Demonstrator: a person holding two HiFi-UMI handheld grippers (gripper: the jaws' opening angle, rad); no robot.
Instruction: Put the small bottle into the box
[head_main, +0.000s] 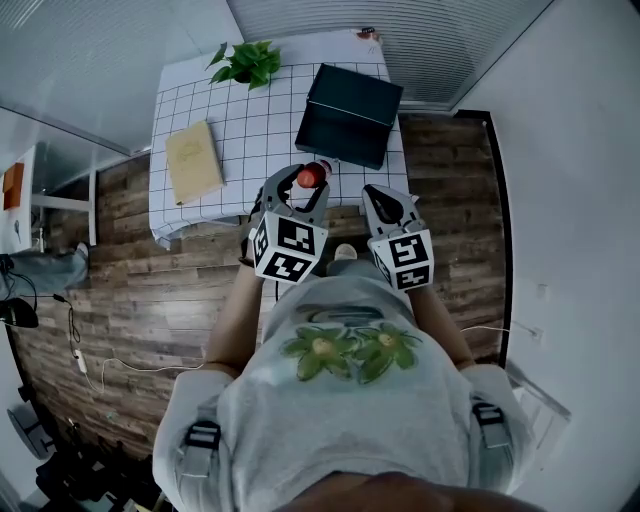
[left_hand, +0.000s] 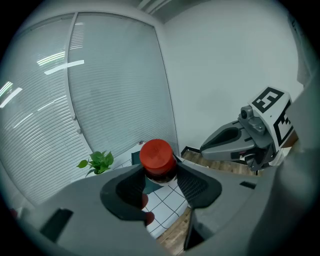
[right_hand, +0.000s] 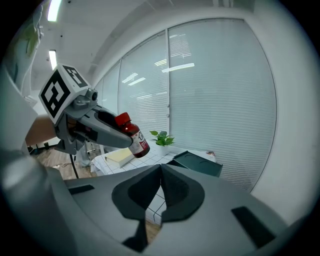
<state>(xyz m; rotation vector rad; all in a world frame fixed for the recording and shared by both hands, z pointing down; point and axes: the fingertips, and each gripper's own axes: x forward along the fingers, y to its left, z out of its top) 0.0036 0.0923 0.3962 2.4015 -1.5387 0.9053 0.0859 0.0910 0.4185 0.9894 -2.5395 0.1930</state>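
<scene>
Red cap up, the small bottle sits clamped between the fingers of my left gripper, held in the air over the near edge of the checked worktop. My right gripper hangs just beside it, fingers pressed together on nothing. Dark box lies on the worktop beyond, well apart from the bottle

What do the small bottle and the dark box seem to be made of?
Small bottle: probably glass or clear plastic, glossy, with dark contents showing through. Its red cap looks like matte plastic. Box: likely rigid cardboard, matte and dark, with sharp edges.
</scene>
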